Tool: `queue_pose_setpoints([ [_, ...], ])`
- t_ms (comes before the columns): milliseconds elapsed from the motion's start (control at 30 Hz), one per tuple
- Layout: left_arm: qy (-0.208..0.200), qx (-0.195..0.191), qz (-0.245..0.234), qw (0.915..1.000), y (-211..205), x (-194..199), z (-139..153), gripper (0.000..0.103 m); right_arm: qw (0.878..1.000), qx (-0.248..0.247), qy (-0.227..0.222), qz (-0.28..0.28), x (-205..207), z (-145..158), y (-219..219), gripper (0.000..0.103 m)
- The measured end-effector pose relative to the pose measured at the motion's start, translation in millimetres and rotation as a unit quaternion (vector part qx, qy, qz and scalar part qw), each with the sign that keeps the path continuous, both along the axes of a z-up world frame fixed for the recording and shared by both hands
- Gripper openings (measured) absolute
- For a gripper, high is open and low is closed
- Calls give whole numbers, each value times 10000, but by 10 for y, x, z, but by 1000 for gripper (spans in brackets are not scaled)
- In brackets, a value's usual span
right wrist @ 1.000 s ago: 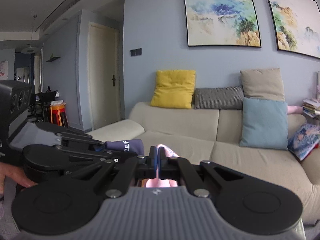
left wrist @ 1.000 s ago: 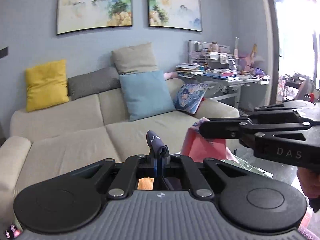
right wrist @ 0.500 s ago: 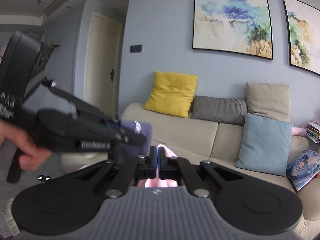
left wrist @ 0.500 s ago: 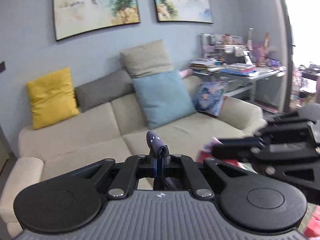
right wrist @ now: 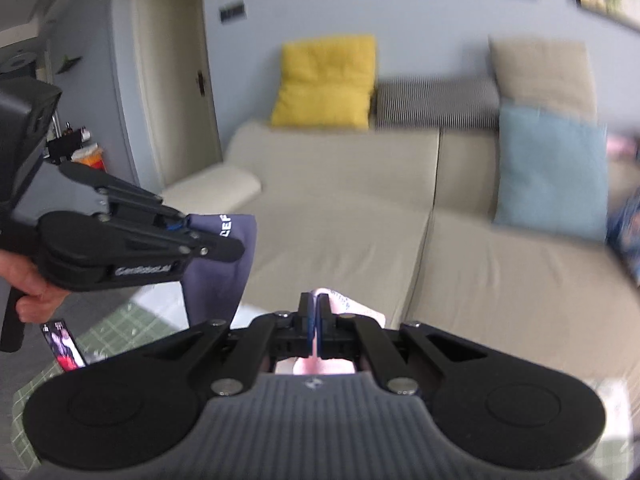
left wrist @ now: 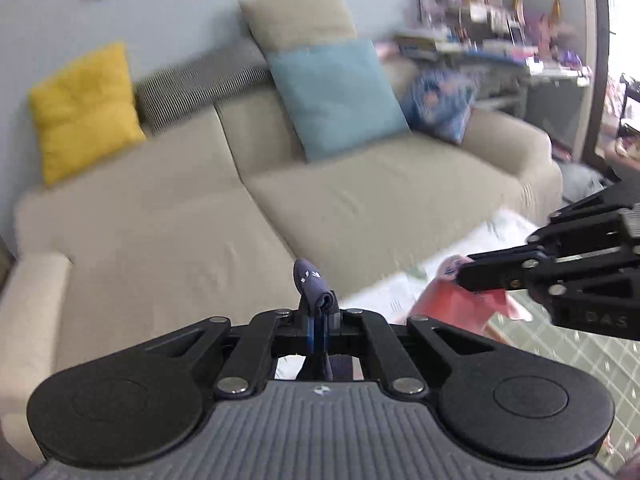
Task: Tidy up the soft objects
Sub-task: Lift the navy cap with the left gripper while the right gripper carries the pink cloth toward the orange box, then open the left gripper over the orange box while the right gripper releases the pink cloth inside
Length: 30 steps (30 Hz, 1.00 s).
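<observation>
My left gripper [left wrist: 319, 312] is shut on a dark blue cloth [left wrist: 310, 280] with white print, whose fold sticks up above the fingers. From the right wrist view that left gripper [right wrist: 224, 250] comes in at the left with the dark blue cloth [right wrist: 218, 276] hanging below it. My right gripper [right wrist: 315, 312] is shut on a pink cloth [right wrist: 344, 306]. In the left wrist view the right gripper [left wrist: 466, 274] reaches in from the right, and the pink cloth [left wrist: 464, 308] droops from it. Both hang in front of the beige sofa [left wrist: 360, 196].
On the sofa [right wrist: 340, 208] lean a yellow cushion [left wrist: 80, 112], a striped grey one [left wrist: 196, 84], a tan one [left wrist: 300, 12], a light blue one [left wrist: 336, 96] and a patterned blue one [left wrist: 440, 104]. A cluttered desk [left wrist: 500, 48] stands far right. A green checked rug [right wrist: 116, 332] covers the floor.
Both grippers have moved closer to the sofa and tilted downward, each still holding its cloth. The sofa seat now fills more of both views, and the paintings have slid to the top edge.
</observation>
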<state>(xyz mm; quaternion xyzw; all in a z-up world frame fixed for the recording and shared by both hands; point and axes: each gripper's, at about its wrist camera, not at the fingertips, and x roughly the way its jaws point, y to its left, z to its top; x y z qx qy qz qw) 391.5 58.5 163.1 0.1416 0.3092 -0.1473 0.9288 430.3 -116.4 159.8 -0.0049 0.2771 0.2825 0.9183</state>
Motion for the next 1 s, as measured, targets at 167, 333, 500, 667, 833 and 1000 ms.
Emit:
queue_pose_setpoints([
  [167,791,-230,-25,9966,129,205,-555,4,9960,-127,887,77,270,-672,69,0],
  [333,1552,-504,66,9866,250,363,-1001,4,9855,-171,1671,235,402,-1203,115,0],
  [500,1916,-452,154,9803,286,386,-1238,12,9797,-366,1946,303,399,-1383,201,6],
  [667,2001,-541,299,9778,278,356,-1196,31,9778,-511,2028,119,359,-1430,201,33],
  [833,1920,-568,373,9790,263,332,-1090,34,9801,-541,1908,18,310,-1315,145,33],
  [1000,1765,-514,381,9822,236,214,-929,35,9840,-624,1664,-134,276,-1114,115,33],
])
